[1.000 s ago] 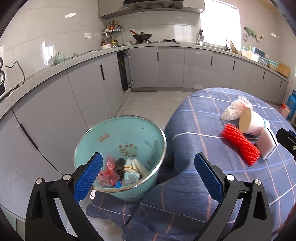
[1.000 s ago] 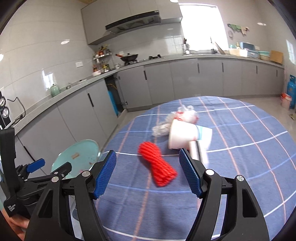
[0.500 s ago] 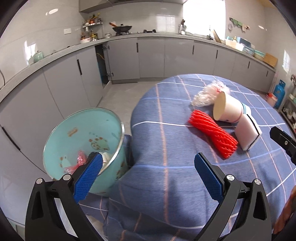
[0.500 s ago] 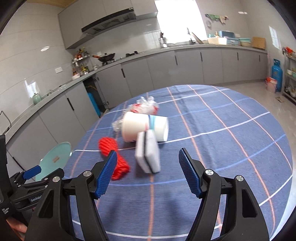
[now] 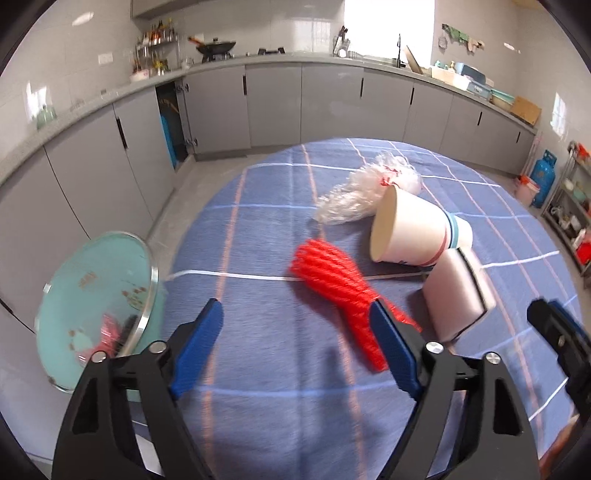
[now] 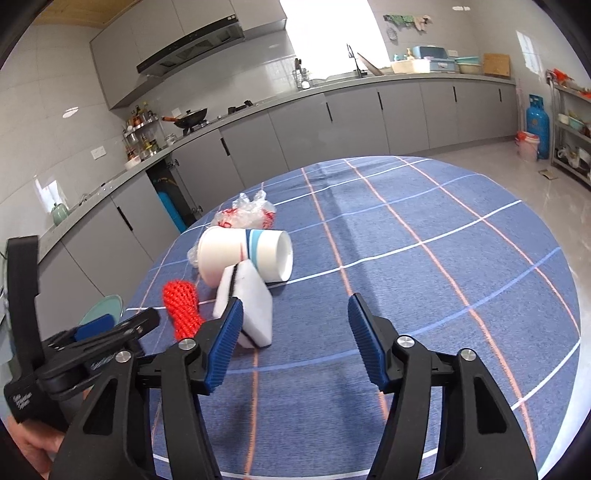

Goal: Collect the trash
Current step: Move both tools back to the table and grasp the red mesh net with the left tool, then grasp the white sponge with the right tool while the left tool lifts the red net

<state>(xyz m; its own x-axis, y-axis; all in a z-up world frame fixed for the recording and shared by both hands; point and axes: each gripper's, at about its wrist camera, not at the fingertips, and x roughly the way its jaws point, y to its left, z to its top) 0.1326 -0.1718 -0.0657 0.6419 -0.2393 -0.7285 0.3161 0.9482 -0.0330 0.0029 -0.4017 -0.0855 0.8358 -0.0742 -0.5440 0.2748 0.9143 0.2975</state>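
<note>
Paper cup on its side, mouth toward the bin; both grippers' fingers wide apart, empty.

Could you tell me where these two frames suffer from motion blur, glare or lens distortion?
Left wrist view: motion blur smears the red foam net, the sponge and the teal bin, and the window is blown out. Right wrist view: sharper, with the paper cup crisp, though its window also glares. Both views: fisheye bends the counter line and darkens the corners.
</note>
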